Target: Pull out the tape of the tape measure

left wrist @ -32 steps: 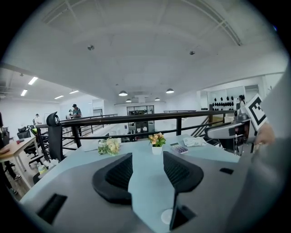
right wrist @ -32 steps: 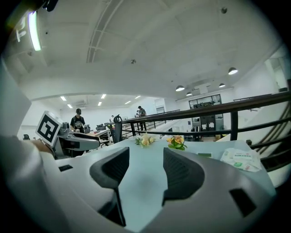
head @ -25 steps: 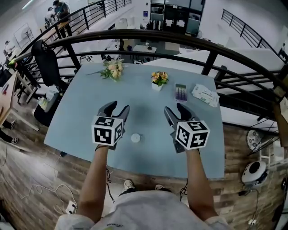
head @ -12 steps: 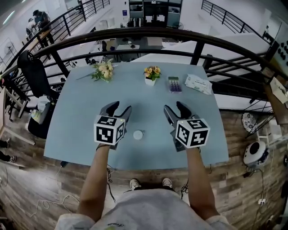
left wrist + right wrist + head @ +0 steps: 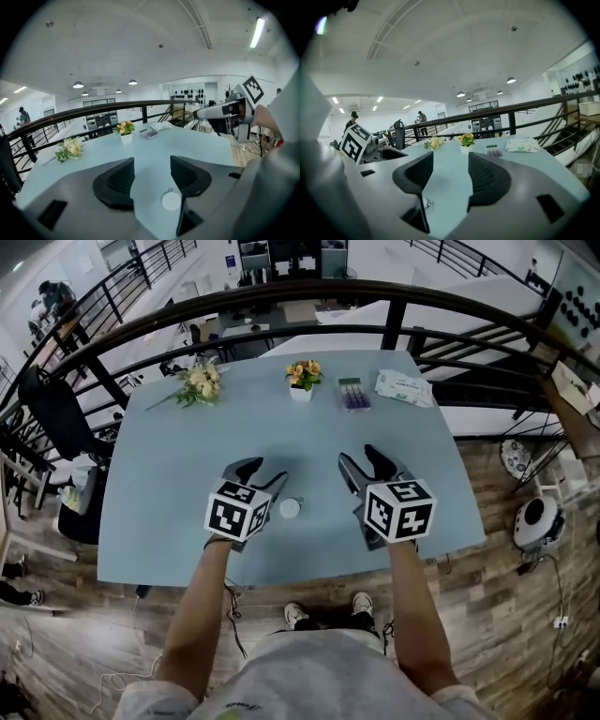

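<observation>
The tape measure (image 5: 289, 508), a small round white case, lies flat on the pale blue counter (image 5: 178, 456) near its near edge, in the space between the person's two tools. It sits just to the right of the left tongs (image 5: 262, 474) and well apart from the right tongs (image 5: 361, 457), which are further right and a little farther in.

The left tongs are spread and have just been opening wider. Nothing is pinched between their pads. In the left gripper view the tape measure (image 5: 171, 200) shows low down by the inner edge of the right-hand jaw, on the counter, with only bare counter in the gap of the left tongs (image 5: 152, 176). A small ring or tab sticks out of the case on its far side.

The right tongs (image 5: 450, 173) also stand spread, with only counter between them. In the right gripper view the tape measure (image 5: 415, 202) peeps out at the lower left, mostly hidden behind the left-hand jaw.

Along the far side of the counter sit a bunch of pale flowers (image 5: 199, 382) at the left, a small pot of orange flowers (image 5: 302, 379) in the middle, and a white packet (image 5: 403, 387) to the right, with a dark railing (image 5: 281, 304) beyond
</observation>
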Demonstrator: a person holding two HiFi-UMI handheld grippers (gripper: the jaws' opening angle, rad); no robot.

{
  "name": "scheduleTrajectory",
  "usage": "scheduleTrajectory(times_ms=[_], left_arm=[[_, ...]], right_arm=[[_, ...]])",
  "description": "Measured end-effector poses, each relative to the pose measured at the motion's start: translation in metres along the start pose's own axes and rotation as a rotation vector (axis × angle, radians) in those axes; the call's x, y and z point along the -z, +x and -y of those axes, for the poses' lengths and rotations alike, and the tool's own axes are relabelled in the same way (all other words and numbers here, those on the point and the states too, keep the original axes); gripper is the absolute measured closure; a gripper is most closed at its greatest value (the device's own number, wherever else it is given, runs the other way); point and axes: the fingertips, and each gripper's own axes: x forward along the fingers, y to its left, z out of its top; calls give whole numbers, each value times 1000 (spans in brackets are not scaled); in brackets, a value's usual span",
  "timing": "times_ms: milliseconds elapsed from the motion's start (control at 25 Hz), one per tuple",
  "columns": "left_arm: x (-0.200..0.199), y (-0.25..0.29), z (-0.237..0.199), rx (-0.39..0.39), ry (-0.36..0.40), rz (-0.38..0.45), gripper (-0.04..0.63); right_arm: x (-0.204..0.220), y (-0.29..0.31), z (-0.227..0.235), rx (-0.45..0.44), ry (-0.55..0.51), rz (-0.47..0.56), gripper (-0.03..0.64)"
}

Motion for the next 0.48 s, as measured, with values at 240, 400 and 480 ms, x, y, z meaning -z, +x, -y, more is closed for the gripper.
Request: scheduleTrajectory(times_ms=[240,400,480], left_arm=[[31,19,16,96,58,-101,349],[50,30,23,152,109,-163,344],[60,35,30,182,136,-193,336]], right_arm=[[23,2,-9,-3,27,-26,399],[34,4,-12,-2,34,-41,400],[40,4,-12,-1,40,-49,400]])
